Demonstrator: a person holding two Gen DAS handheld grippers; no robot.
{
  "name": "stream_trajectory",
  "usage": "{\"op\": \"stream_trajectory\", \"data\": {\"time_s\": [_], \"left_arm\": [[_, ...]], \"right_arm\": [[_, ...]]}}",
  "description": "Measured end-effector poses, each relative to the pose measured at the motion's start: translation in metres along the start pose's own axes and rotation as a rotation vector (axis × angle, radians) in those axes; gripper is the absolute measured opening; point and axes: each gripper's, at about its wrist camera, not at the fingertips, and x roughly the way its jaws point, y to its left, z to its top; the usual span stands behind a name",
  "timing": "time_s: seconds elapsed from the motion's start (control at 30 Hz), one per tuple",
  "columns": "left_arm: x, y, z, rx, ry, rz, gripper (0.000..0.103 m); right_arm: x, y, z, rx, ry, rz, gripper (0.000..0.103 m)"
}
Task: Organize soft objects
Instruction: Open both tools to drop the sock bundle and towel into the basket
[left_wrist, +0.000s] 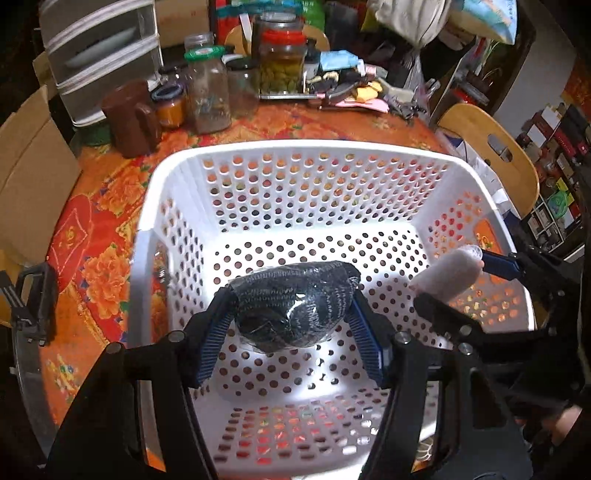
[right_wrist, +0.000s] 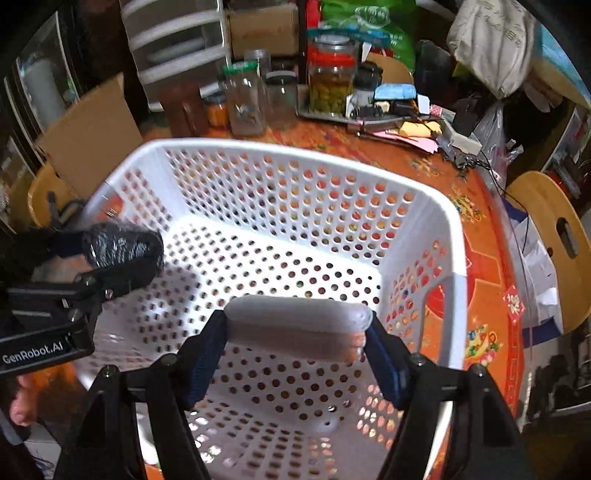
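Nearest the lens, the left gripper is clamped on a dark knitted bundle, wrapped in what looks like clear film; both blue pads press its ends. The bundle hangs above the basket's floor, not resting on it. The right gripper grips a pale, sausage-shaped soft roll end to end, also held clear of the floor. Each tool appears in the other's view: the right one at the left camera's right edge, the left one at the right camera's left edge, side by side and apart.

Below both loads is the white perforated basket, with nothing seen in it. It stands on a table under an orange floral cloth.

Step in hand, as judged: carrying both soft items over the basket for deposit. Neither is released yet.

Next move calls for lowering each load nearer the floor, then opening the jaws enough for the item to drop free. The two tools should keep apart so the fingers do not knock together or strike the basket wall. The film-wrapped bundle may cling to a pad.

Beyond the basket: glass jars, one of green pickles, a brown jug, a metal tray of oddments, wooden chairs and clutter behind
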Motion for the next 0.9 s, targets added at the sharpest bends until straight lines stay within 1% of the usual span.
{"op": "stream_trajectory", "data": {"time_s": [0.07,0.13,0.2,0.27,0.37,0.43,0.5,0.6,0.7,0.77,0.9], "left_arm": [[0.01,0.001,0.004,-0.01,0.024,0.005,0.06],[0.02,0.0,0.005,-0.015,0.05,-0.008,0.06],[0.026,-0.001,0.005,-0.016,0.055,-0.005,0.061],[0.032,-0.002,0.004,-0.02,0.065,-0.014,0.061],[0.038,0.0,0.005,-0.032,0.066,-0.003,0.061],[0.036,0.003,0.005,-0.044,0.058,-0.011,0.063],[0.038,0.003,0.005,-0.045,0.063,-0.009,0.063],[0.037,0.005,0.005,-0.057,0.064,-0.028,0.066],[0.035,0.003,0.006,-0.062,0.056,-0.054,0.074],[0.033,0.001,0.006,-0.063,0.047,-0.078,0.083],[0.028,-0.002,0.006,-0.078,0.038,-0.11,0.089]], "right_arm": [[0.005,0.001,0.002,-0.002,0.022,0.002,0.072],[0.009,0.001,0.003,-0.013,0.047,-0.002,0.072],[0.014,0.005,0.003,-0.033,0.073,-0.016,0.072],[0.018,0.006,0.002,-0.046,0.079,-0.02,0.072],[0.023,0.007,0.0,-0.049,0.1,-0.01,0.073],[0.027,0.007,-0.001,-0.056,0.101,-0.02,0.073],[0.03,0.007,-0.003,-0.05,0.103,-0.007,0.073],[0.028,0.007,-0.004,-0.05,0.092,0.002,0.074],[0.026,0.008,-0.005,-0.053,0.086,0.01,0.077],[0.023,0.01,-0.006,-0.059,0.071,0.014,0.08],[0.015,0.012,-0.008,-0.062,0.038,0.034,0.085]]}}
